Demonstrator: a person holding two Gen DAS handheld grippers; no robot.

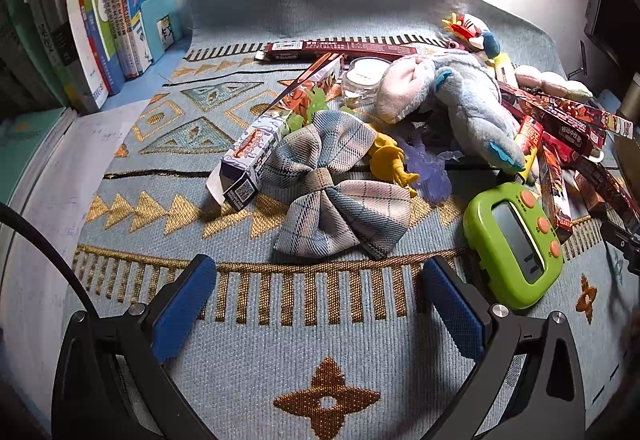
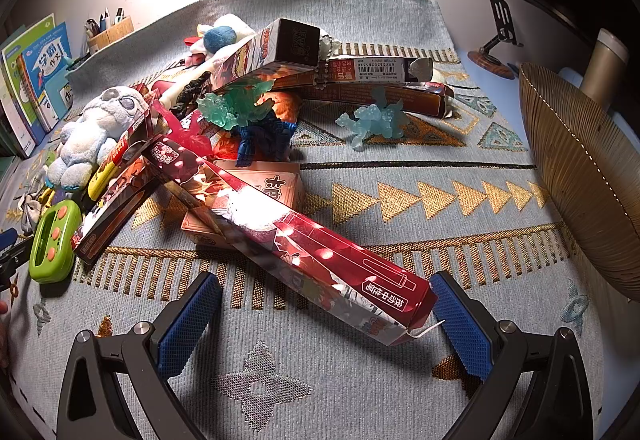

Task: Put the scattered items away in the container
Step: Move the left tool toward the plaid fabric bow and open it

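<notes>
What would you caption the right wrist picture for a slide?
Open right gripper over a long red box, toy clutter behind, basket at right.

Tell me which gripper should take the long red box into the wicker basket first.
Right. The open right gripper already has the long red box lying between its fingers, and the wicker basket sits on its side. The open left gripper faces the plaid bow instead.

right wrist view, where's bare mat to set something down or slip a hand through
Bare patterned mat runs from the long red pen box across to the ribbed golden-brown bowl, and towards the camera around the open right tool. The pale blue translucent figurine borders it at the back. Left of the red box it is crowded: cartons, grey plush toy, green timer.
</notes>
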